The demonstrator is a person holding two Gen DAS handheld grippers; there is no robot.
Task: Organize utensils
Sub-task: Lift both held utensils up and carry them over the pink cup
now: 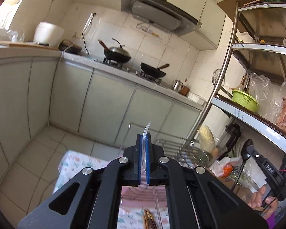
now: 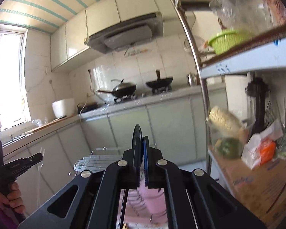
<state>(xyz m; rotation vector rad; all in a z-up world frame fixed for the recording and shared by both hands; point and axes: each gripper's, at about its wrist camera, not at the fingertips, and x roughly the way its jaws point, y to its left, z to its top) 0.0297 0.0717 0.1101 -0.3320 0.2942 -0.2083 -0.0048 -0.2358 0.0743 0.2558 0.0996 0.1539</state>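
Clear utensil (image 1: 145, 133) pinched between left fingers (image 1: 139, 152)

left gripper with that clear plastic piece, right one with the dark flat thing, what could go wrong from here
The left gripper pinches only the edge of a thin clear plastic utensil; it could flex and slip out. The right gripper holds a dark flat utensil by a narrow strip, so it might twist loose. The metal shelf post stands close by and could be bumped.

Glossy tiled wall (image 1: 158, 43); steel rack (image 1: 215, 87)

chopsticks (image 1: 149, 220) cut off below, shelf goods (image 2: 257, 148) blurred
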